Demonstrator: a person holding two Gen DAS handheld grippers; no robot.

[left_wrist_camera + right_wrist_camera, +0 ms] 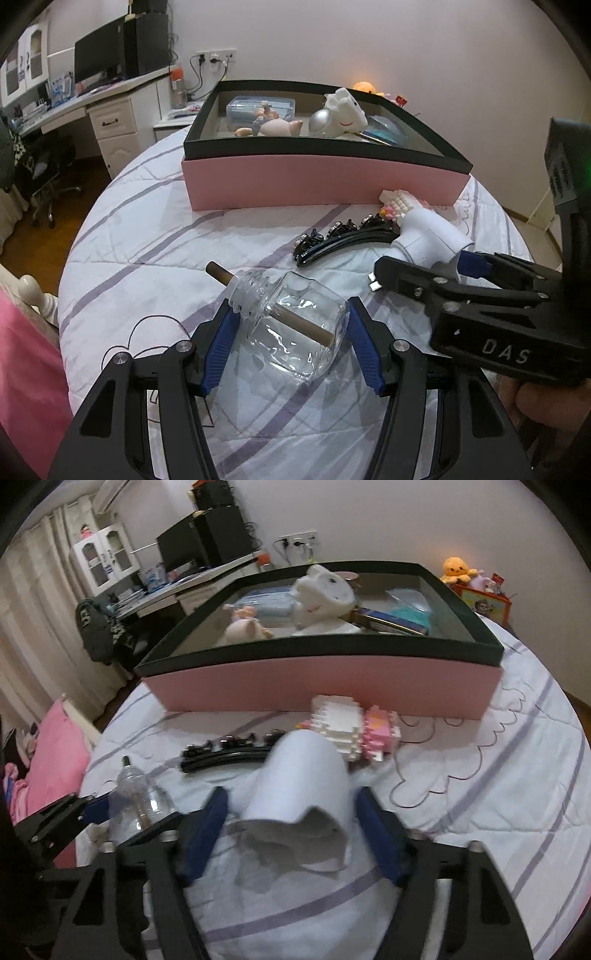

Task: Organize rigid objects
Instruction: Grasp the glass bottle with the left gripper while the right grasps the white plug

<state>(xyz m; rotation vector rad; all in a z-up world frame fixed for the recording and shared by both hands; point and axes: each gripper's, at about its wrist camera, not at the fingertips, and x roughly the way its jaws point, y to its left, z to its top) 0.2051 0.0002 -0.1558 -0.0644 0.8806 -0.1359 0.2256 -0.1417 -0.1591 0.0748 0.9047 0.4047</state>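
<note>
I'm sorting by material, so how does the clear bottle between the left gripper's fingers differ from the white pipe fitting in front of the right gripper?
The clear bottle is see-through with a brown wick; the white pipe fitting is opaque. The bottle has a threaded neck; the fitting is a smooth branched tube. Both lie on the striped quilt, each between gripper fingers.

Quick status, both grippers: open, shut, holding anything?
Left gripper: fingers around the clear bottle, apparently gripping it.
Right gripper: fingers around the white plastic piece; contact cannot be told.
</note>
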